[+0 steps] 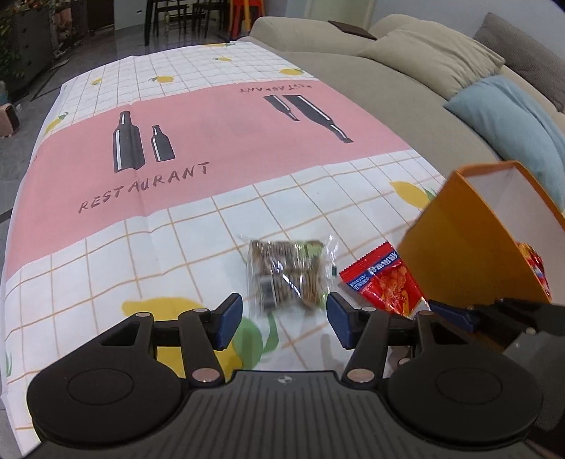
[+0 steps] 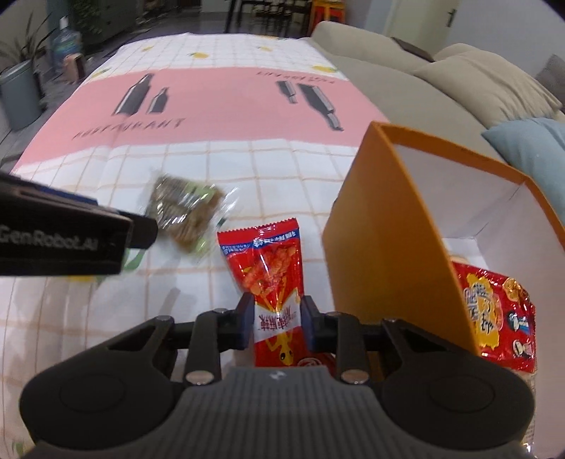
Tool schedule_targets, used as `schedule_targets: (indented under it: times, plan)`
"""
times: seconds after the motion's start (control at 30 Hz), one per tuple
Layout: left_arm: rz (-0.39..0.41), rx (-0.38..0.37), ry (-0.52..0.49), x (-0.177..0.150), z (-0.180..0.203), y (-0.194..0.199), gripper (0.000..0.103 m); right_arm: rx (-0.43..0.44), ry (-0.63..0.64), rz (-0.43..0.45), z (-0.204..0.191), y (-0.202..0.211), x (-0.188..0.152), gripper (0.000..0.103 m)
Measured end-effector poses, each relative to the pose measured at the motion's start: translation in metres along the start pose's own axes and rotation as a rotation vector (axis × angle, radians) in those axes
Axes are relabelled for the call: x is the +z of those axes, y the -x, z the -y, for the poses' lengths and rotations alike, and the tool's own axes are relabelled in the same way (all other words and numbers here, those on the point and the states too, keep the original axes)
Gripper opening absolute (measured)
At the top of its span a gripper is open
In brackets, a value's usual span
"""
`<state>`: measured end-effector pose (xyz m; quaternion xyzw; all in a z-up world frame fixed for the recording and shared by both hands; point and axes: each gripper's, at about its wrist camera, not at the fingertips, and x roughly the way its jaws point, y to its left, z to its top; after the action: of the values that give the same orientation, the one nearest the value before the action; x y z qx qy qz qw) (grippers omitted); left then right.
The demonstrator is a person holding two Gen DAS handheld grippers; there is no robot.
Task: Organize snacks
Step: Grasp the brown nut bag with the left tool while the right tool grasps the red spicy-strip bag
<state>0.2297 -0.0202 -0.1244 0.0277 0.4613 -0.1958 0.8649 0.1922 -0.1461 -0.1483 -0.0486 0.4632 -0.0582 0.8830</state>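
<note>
1. My table (image 1: 219, 116) has a cloth on it. The cloth is pink in the middle, with black bottles and the word RESTAURANT. The rest is white squares with yellow lemons.
2. A beige sofa (image 1: 353, 70) runs along the right side of the table. A blue pillow (image 1: 508, 116) lies on it. Far back I see dark chairs (image 1: 176, 14) on a grey floor.
3. An orange box (image 2: 385, 219) stands on the right part of the table. It is white inside. A red snack bag (image 2: 498, 310) with yellow pictures lies in it.
4. My left gripper (image 1: 284, 319) has its blue pads wide apart. Nothing is between them, and they touch nothing.
5. A clear packet of brown crackers (image 1: 287, 273) lies flat on the cloth, just ahead of my left gripper and lined up with the gap between the pads.
6. My right gripper (image 2: 277, 323) has its pads close together. They press on both sides of a red snack packet (image 2: 272, 264), near its lower end.
7. The rest of the red packet sticks out ahead of the pads. It is just to the left of the orange box and to the right of the crackers.
8. In the right camera, my left gripper comes in from the left edge and partly covers the cracker packet.
</note>
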Motion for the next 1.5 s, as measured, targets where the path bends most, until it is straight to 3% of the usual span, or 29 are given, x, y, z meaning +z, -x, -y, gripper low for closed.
schedule_targets:
  times: [0.2,0.47,0.57,0.63,0.93,1.3,1.5]
  plan:
    - [0.004,0.0,0.049,0.011,0.0,-0.019,0.065,0.022,-0.025,0.018,-0.002,-0.012,0.01,0.033]
    - [-0.039,0.011,0.044,0.011,0.001,-0.049,0.068,0.095,-0.055,-0.014,-0.003,-0.023,0.009,0.046]
    - [-0.02,0.039,0.021,0.011,0.003,-0.052,0.068,0.108,-0.065,-0.002,-0.003,-0.024,0.004,0.048]
    - [-0.016,0.045,0.004,0.011,0.005,-0.052,0.062,0.113,-0.062,0.005,-0.003,-0.023,0.003,0.049]
    - [-0.05,0.06,0.043,-0.003,-0.001,-0.037,0.056,0.125,-0.048,0.002,0.0,-0.022,0.001,0.044]
    - [-0.127,0.094,0.175,-0.06,-0.007,0.012,0.054,0.191,-0.104,-0.055,0.003,0.003,-0.022,0.036]
    - [-0.169,0.123,0.168,-0.088,0.003,0.035,0.054,0.236,-0.117,-0.088,0.008,0.024,-0.045,0.029]
